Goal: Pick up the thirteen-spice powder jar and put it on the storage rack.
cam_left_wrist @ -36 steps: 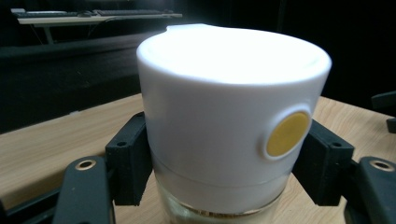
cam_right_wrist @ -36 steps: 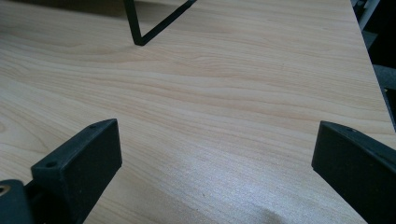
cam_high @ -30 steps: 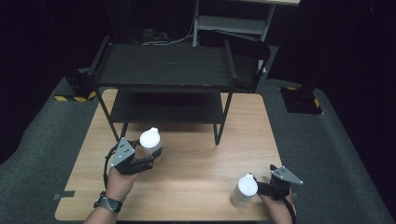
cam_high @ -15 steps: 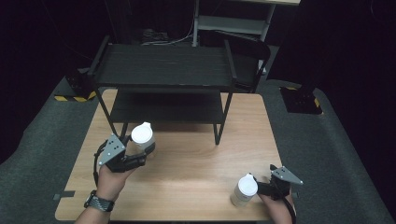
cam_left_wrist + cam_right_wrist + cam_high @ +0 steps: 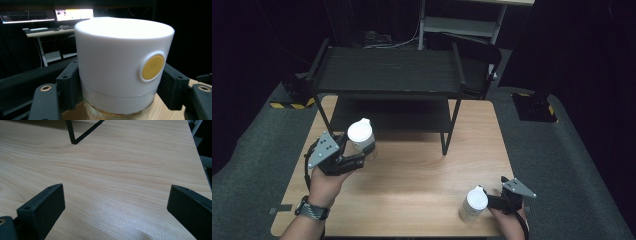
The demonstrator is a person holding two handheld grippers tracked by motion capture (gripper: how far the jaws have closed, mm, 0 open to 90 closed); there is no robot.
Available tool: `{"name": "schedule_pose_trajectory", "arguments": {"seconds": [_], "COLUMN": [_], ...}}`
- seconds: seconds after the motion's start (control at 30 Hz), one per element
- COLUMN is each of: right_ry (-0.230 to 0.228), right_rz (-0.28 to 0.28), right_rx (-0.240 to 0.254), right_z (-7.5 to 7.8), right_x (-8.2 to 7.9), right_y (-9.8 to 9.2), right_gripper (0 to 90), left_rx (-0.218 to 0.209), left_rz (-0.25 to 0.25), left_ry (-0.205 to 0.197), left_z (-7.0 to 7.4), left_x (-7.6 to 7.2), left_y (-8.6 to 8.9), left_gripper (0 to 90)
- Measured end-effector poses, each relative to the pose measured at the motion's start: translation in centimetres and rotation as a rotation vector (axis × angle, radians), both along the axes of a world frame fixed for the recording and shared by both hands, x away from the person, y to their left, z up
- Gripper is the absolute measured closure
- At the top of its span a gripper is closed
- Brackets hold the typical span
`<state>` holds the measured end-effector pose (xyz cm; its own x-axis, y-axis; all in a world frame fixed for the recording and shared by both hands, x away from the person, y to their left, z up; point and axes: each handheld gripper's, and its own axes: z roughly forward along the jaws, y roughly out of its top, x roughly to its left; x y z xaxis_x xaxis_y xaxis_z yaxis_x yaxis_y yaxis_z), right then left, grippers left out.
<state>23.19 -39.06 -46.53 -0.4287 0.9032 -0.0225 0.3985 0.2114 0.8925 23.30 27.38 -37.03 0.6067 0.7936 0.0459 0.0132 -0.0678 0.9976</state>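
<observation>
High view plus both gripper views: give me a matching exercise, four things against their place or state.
Things:
1. left gripper
2. right gripper
3. black rack
4. round yellow sticker

Place or state:
a. stands at the far side of the wooden table
b. jaws apart, nothing between them
c. jaws clamped on a white-lidded jar
d. on the side of that jar's lid

Pairs: 1-c, 2-b, 3-a, 4-d

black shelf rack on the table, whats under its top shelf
Under the top shelf of the black rack sits a lower black shelf, bare along its front edge. The top shelf hides its back part, so whatever may be there is covered.
</observation>
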Motion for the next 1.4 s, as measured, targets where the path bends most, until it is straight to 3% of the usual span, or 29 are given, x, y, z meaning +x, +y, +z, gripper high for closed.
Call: {"name": "schedule_pose_trajectory", "arguments": {"seconds": [0.63, 0.87, 1.4], "right_ry": [0.001, 0.001, -0.002], "right_rz": [-0.001, 0.000, 0.000], "right_rx": [0.009, 0.010, 0.016], "right_z": [0.0, 0.0, -0.1], "right_x": [0.0, 0.0, 0.0], "right_y": [-0.1, -0.2, -0.3], "right_gripper": [1.0, 1.0, 1.0], "left_rx": [-0.019, -0.036, 0.008], "left_rz": [0.034, 0.029, 0.042], "left_ry": [-0.065, -0.069, -0.075], "left_z": [5.1, 6.6, 11.9], "left_x": [0.9, 1.4, 3.1], "left_y": [-0.6, -0.3, -0.5], "left_gripper": [30.4, 30.3, 30.3]}}
